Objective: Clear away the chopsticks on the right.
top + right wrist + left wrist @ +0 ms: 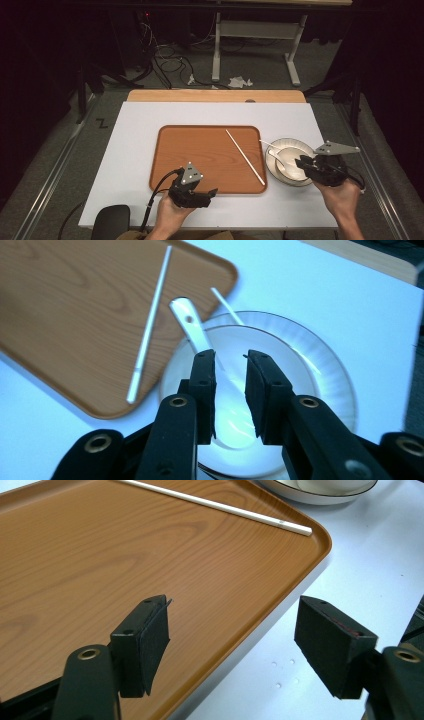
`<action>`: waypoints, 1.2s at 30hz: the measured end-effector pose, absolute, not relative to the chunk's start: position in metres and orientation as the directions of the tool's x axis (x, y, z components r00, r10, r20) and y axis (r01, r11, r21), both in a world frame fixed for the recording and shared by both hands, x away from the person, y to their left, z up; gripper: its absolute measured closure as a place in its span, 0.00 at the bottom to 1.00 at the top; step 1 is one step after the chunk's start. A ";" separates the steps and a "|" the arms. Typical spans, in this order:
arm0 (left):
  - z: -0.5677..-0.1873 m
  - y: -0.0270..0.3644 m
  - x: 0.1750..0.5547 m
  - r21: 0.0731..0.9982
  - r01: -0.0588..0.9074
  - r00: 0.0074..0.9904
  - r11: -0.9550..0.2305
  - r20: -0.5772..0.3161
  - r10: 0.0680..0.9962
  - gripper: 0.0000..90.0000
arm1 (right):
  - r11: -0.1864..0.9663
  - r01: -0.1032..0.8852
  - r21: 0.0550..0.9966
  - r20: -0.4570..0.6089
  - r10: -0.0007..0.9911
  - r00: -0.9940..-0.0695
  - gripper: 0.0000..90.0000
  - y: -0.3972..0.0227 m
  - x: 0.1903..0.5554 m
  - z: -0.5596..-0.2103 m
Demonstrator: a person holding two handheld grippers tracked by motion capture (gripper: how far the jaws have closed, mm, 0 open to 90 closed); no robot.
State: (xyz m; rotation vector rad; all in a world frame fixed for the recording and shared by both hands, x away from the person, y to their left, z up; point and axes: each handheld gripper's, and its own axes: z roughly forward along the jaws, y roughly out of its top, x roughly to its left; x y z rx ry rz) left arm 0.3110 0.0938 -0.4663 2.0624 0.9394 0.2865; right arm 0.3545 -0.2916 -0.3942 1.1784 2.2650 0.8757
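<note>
A wooden tray (200,150) lies in the middle of the white board, with one white chopstick (245,156) slanting across its right side. To its right stands a white plate (287,143) holding a white bowl (280,365). In the bowl rests a white spoon (190,325), and a second chopstick (225,305) leans on the plate rim. My right gripper (231,357) hovers over the bowl, its jaws a narrow gap apart with nothing between them. My left gripper (232,615) stands wide open and empty over the tray's (150,555) front right corner.
The white board (135,145) covers a wooden tabletop whose far edge (215,96) shows behind it. A black round object (111,220) sits at the near left corner. Beyond the table are cables and a desk frame (257,45) on the floor.
</note>
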 end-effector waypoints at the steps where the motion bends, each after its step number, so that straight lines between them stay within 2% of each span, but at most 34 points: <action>1: -0.467 0.093 0.311 0.767 0.520 0.694 -0.375 -0.124 0.709 0.33 | 0.428 0.560 0.709 -0.087 0.841 -0.534 0.83 -0.296 0.355 -0.394; 16: -0.467 0.096 0.309 0.763 0.525 0.685 -0.376 -0.117 0.719 0.33 | 0.335 0.613 0.716 -0.028 0.891 -0.454 0.83 -0.346 0.368 -0.399; 19: -0.467 0.098 0.307 0.762 0.533 0.677 -0.368 -0.124 0.725 0.33 | 0.328 0.644 0.691 -0.022 0.900 -0.435 0.80 -0.353 0.376 -0.405; 27: -0.466 0.107 0.300 0.773 0.537 0.652 -0.338 -0.127 0.748 0.33 | 0.339 0.714 0.612 -0.024 0.911 -0.412 0.81 -0.361 0.398 -0.430; 36: -0.465 0.114 0.294 0.774 0.541 0.633 -0.329 -0.117 0.766 0.33 | 0.374 0.747 0.550 -0.024 0.901 -0.433 0.78 -0.355 0.415 -0.445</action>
